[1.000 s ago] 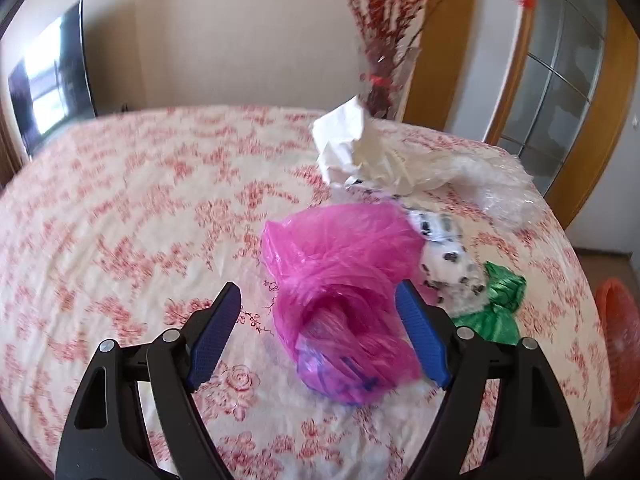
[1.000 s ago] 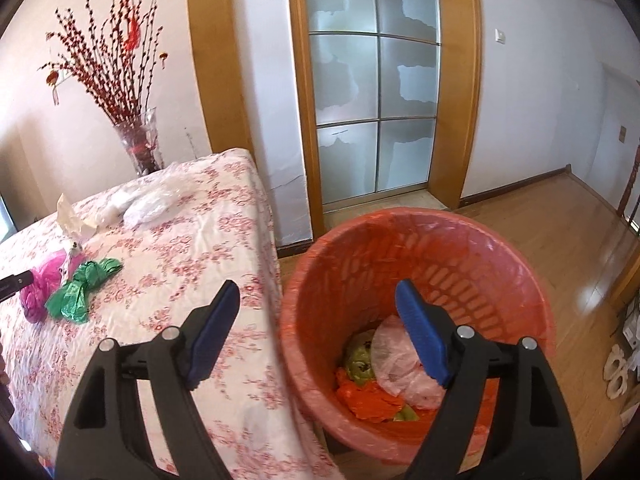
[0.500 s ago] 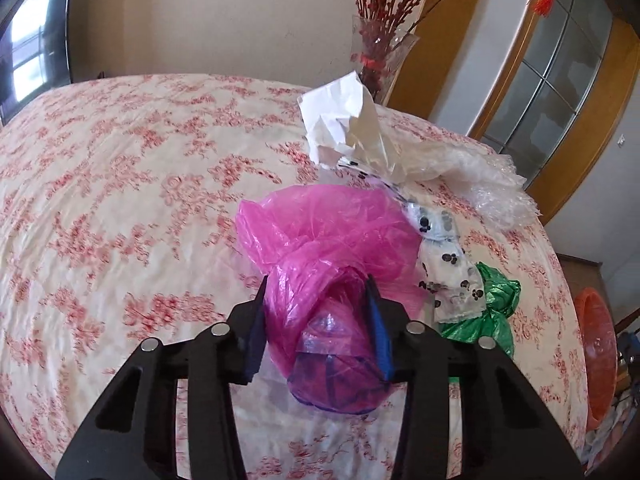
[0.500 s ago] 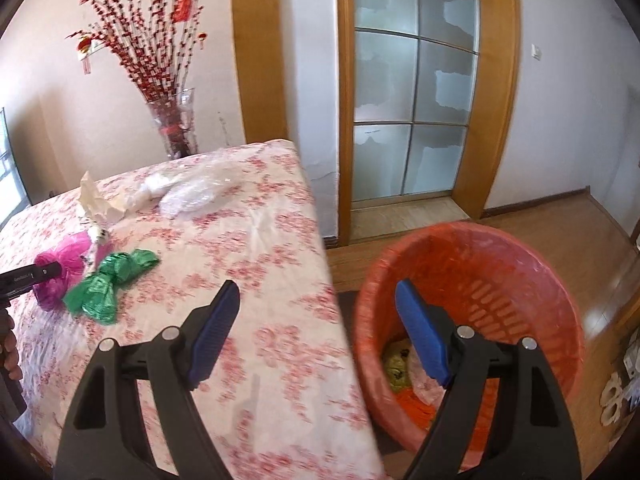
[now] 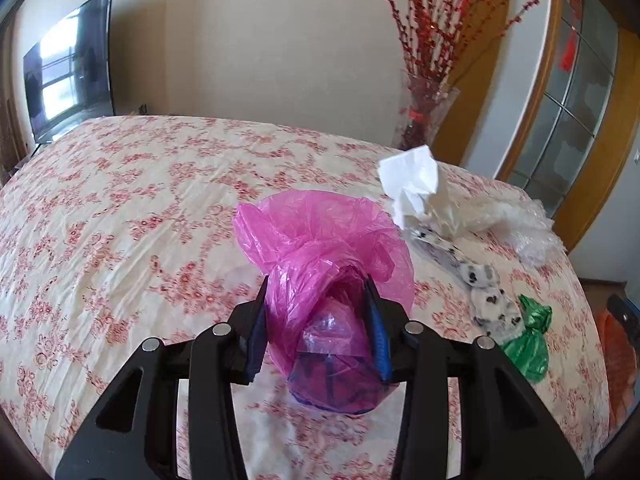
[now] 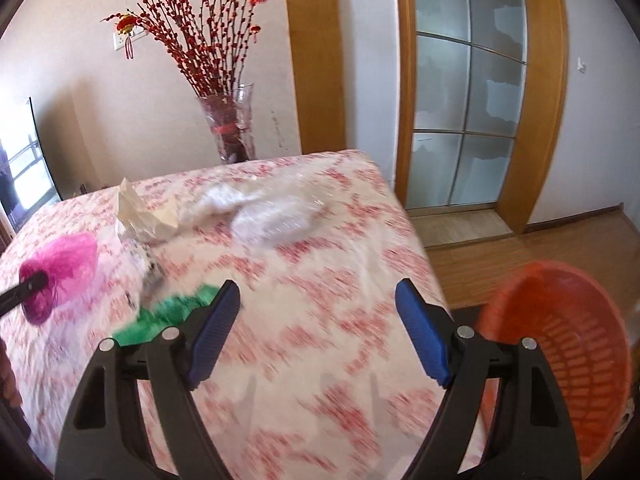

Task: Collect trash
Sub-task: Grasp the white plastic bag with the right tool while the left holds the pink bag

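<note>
My left gripper (image 5: 318, 320) is shut on the pink plastic bag (image 5: 324, 248), held just over the floral tablecloth (image 5: 140, 208); the bag also shows in the right wrist view (image 6: 64, 268). Beside it lie a white crumpled tissue (image 5: 412, 188), a black-spotted white wrapper (image 5: 484, 292), a green bag (image 5: 528, 340) and clear plastic film (image 5: 520, 220). My right gripper (image 6: 318, 332) is open and empty above the table's right part. The green bag (image 6: 160, 316) lies left of it. The orange trash basket (image 6: 560, 344) stands on the floor at the right.
A glass vase of red branches (image 6: 230, 128) stands behind the table's far edge. A TV (image 5: 68, 68) hangs on the left wall. A glass door with a wooden frame (image 6: 464, 100) is behind the basket. The table's right edge (image 6: 416, 248) drops to a wooden floor.
My left gripper closed on the pink bag and lifted it slightly. My right gripper swung left from over the basket to over the table, still open.
</note>
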The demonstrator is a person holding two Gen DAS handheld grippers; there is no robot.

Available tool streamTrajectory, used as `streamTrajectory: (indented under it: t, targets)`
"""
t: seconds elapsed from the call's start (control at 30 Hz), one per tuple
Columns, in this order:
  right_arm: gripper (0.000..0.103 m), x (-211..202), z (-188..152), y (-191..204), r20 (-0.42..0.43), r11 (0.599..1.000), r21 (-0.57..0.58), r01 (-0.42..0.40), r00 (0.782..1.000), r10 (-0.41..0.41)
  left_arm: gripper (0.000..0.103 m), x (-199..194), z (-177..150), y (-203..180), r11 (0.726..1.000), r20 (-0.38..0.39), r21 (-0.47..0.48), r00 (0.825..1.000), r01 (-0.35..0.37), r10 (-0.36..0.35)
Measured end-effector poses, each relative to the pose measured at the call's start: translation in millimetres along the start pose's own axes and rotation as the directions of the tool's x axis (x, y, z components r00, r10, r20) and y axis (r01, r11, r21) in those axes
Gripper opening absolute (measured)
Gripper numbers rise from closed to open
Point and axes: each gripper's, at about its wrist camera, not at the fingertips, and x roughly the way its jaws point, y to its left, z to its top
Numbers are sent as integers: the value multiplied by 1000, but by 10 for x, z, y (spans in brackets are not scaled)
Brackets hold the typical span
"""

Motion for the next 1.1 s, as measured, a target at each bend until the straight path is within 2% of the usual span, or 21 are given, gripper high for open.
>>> streamTrajectory:
  t: [0.17, 0.33, 0.53, 0.63, 0.73, 0.97, 1.1]
  targets:
    - [65, 372, 337, 258, -14, 998, 17, -58, 998, 59, 42, 56, 68, 62, 1000, 7, -23, 1000, 9, -9]
    - [54, 911, 691, 666, -41, 996, -25, -89, 995, 88, 42, 133, 137, 53, 999, 9, -24, 1000, 26, -26]
    - [53, 1485, 856, 952, -127, 995, -79, -56, 991, 46, 42, 223, 197, 51, 999, 4, -29, 999, 43, -43]
    - [37, 1685, 802, 1003, -211, 990, -130, -48, 977, 19, 42, 237, 200, 33, 998, 3, -26, 999, 51, -51]
    - [9, 1660, 749, 1032, -219, 983, -174, -52, 976, 13, 42, 236, 198, 9, 998, 2, -16, 999, 54, -54]
    - [6, 1244, 807, 913, -146, 986, -148, -73, 988, 51, 42, 85, 213, -72, 998, 17, -13, 998, 68, -67]
    - [6, 835, 880, 714, -84, 990, -123, -72, 995, 62, 42, -75, 222, -173, 996, 32, 1, 996, 85, -85]
